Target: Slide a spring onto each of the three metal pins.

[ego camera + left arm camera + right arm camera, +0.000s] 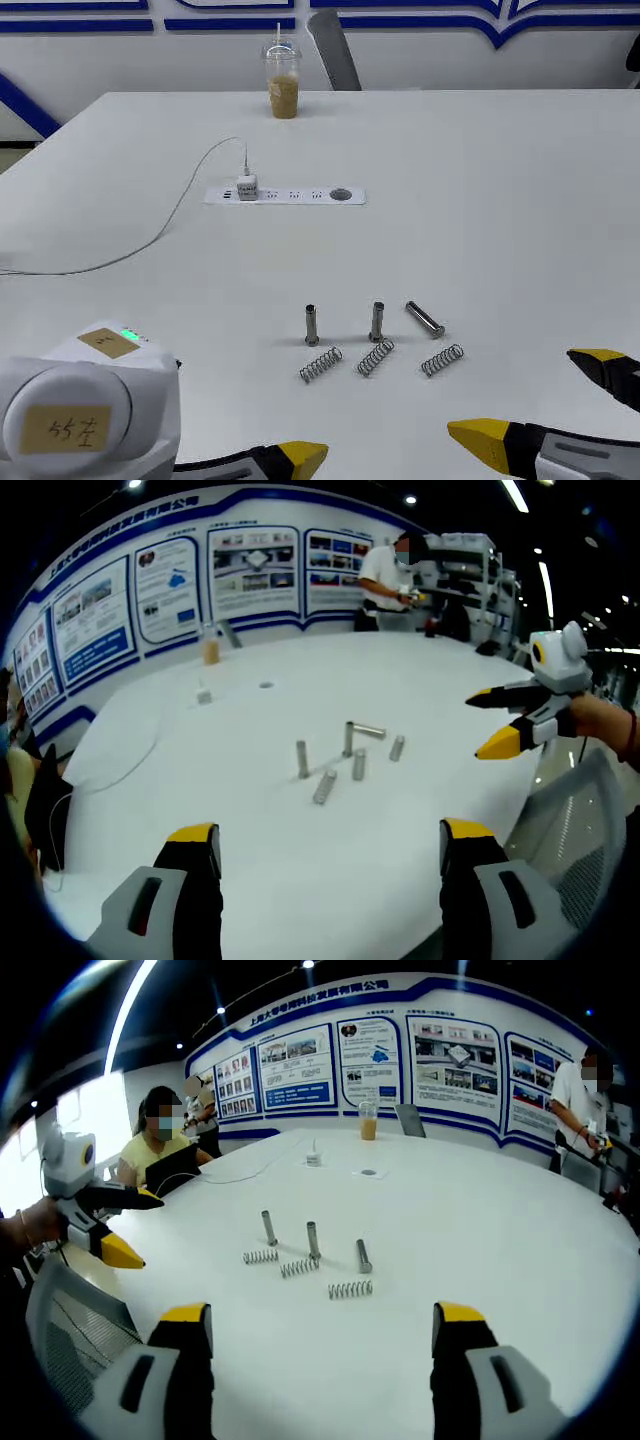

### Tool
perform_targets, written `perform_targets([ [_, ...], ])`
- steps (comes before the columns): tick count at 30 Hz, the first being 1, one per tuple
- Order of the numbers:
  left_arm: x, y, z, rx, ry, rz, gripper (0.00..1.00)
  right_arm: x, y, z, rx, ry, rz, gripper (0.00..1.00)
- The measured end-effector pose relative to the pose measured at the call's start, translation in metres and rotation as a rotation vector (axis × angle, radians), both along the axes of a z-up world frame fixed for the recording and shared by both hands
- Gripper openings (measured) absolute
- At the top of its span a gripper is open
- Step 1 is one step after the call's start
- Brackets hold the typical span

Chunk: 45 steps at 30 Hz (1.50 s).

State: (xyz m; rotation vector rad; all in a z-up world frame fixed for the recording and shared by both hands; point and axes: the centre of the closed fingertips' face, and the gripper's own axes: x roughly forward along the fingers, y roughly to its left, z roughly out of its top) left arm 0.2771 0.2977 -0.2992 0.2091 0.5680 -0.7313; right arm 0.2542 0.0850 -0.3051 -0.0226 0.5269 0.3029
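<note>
Two metal pins stand upright on the white table [480, 200], one on the left [311, 325] and one in the middle [377, 321]. A third pin [425, 319] lies on its side to their right. Three springs [320, 364] [376, 357] [442, 360] lie loose just in front of the pins. My right gripper [540, 400] is open at the lower right, short of the springs. My left gripper [330, 830] is open too, with the pins [301, 759] and springs [325, 786] well ahead of it. Neither gripper holds anything.
A white power strip [286, 195] with a charger [246, 187] and a trailing cable lies mid-table. A plastic cup with a brown drink [283, 82] stands at the far edge, by a chair back [335, 50]. A person [160, 1140] sits beyond the table and another [385, 575] stands.
</note>
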Motion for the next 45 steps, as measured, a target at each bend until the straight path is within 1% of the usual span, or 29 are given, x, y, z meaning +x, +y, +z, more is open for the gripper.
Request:
perform_targets([
  [9, 0.001, -0.002, 0.0, -0.006, -0.007, 0.001, 0.91, 0.014, 0.0, 0.002, -0.004, -0.015, 0.01, 0.88],
  [12, 0.0, -0.002, 0.0, -0.006, -0.006, -0.001, 0.9, 0.02, -0.002, 0.002, -0.019, -0.018, 0.013, 0.84],
  [15, -0.001, -0.003, -0.001, -0.003, -0.006, -0.005, 0.9, 0.026, -0.003, 0.003, -0.01, -0.02, 0.009, 0.81],
  [17, -0.001, -0.004, -0.001, -0.004, -0.006, -0.007, 0.9, 0.03, -0.002, 0.001, 0.006, -0.011, 0.009, 0.79],
  [23, -0.001, -0.005, -0.002, -0.002, -0.009, -0.01, 0.88, 0.041, -0.002, -0.004, 0.001, 0.001, 0.018, 0.75],
  [29, 0.0, -0.006, -0.003, -0.011, -0.009, -0.008, 0.87, 0.055, 0.0, -0.01, -0.006, 0.01, 0.031, 0.71],
  [34, 0.0, -0.007, -0.005, -0.013, -0.011, -0.01, 0.86, 0.066, 0.001, -0.012, -0.004, 0.009, 0.033, 0.67],
  [37, 0.001, -0.008, -0.006, -0.003, -0.014, -0.014, 0.85, 0.072, 0.0, -0.015, 0.002, 0.012, 0.031, 0.62],
  [39, 0.001, -0.009, -0.005, -0.006, -0.019, -0.016, 0.85, 0.076, 0.0, -0.017, 0.0, 0.015, 0.032, 0.59],
  [41, 0.002, -0.009, -0.005, -0.01, -0.023, -0.016, 0.85, 0.079, 0.0, -0.02, -0.001, 0.024, 0.031, 0.58],
  [45, 0.003, -0.009, -0.006, -0.013, -0.02, -0.014, 0.84, 0.089, -0.002, -0.023, 0.001, 0.024, 0.031, 0.55],
])
